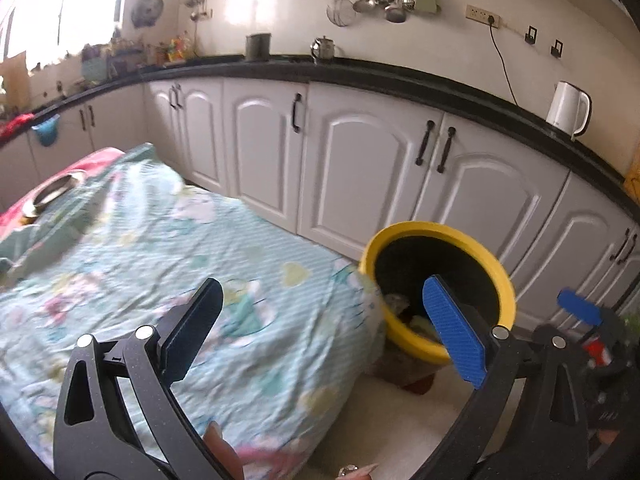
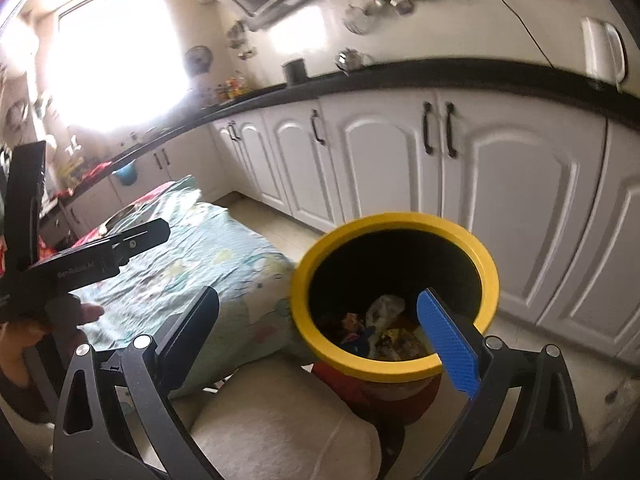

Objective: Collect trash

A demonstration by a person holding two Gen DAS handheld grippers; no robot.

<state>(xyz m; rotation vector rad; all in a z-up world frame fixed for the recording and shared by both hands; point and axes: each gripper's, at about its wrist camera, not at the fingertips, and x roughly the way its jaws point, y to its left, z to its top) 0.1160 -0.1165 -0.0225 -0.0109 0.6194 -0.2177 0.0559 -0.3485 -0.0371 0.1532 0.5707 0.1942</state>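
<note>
A yellow-rimmed bin (image 2: 490,280) with a dark inside stands on the floor beside the table; crumpled wrappers and paper (image 2: 380,326) lie at its bottom. My right gripper (image 2: 320,320) hangs open just in front of the bin's rim, nothing between its black and blue fingers. In the left wrist view the same bin (image 1: 496,260) sits to the right of the table's corner. My left gripper (image 1: 324,328) is open and empty above the tablecloth's edge. The right gripper's blue fingertip (image 1: 580,308) shows at the far right there, and the left gripper (image 2: 80,256) at the far left of the right wrist view.
A table under a green flowered cloth (image 1: 160,264) fills the left, with a metal dish (image 1: 56,192) at its far end. White cabinets (image 1: 360,168) under a black counter (image 1: 400,76) run behind, carrying a white kettle (image 1: 568,108). A beige cushioned seat (image 2: 280,420) lies below the right gripper.
</note>
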